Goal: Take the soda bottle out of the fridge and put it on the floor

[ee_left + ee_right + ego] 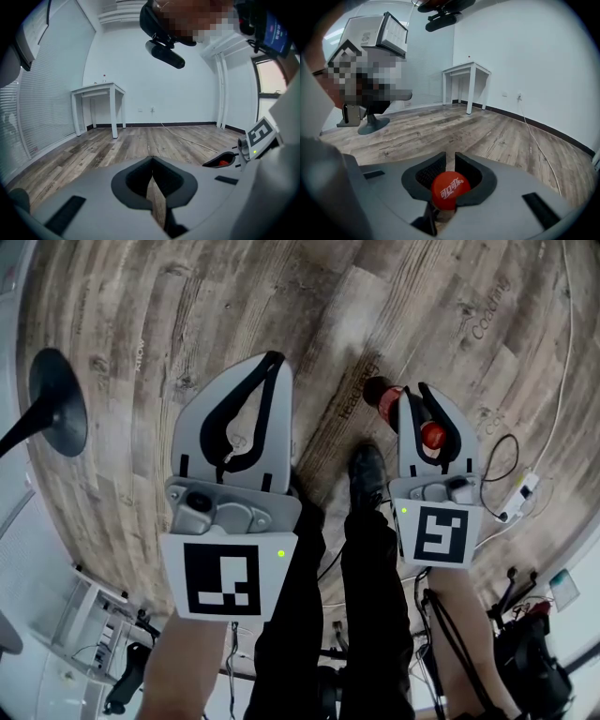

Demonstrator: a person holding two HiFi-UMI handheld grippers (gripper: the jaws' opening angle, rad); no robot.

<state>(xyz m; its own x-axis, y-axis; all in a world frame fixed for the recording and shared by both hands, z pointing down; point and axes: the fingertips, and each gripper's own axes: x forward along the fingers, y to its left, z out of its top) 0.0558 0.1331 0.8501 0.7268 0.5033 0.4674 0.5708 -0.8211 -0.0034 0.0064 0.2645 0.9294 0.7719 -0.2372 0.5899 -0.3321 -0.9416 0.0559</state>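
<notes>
A soda bottle [381, 397] with a red cap [449, 190] and dark cola inside hangs above the wooden floor [234, 306]. My right gripper [413, 389] is shut on its neck just under the cap, and in the right gripper view the cap fills the dark hollow between the jaws of that gripper [450, 156]. The bottle's lower part points down toward the floor beside the person's shoe [367, 471]. My left gripper [273, 358] is held out to the left with its jaw tips touching and nothing between them, as the left gripper [152, 160] view also shows.
A black chair base [54, 401] stands at the left. A white cable [565, 352] runs along the floor to a power strip [521, 491] at the right. A white table [99, 89] stands by the far wall. Stands and gear [525, 652] crowd the floor behind the person.
</notes>
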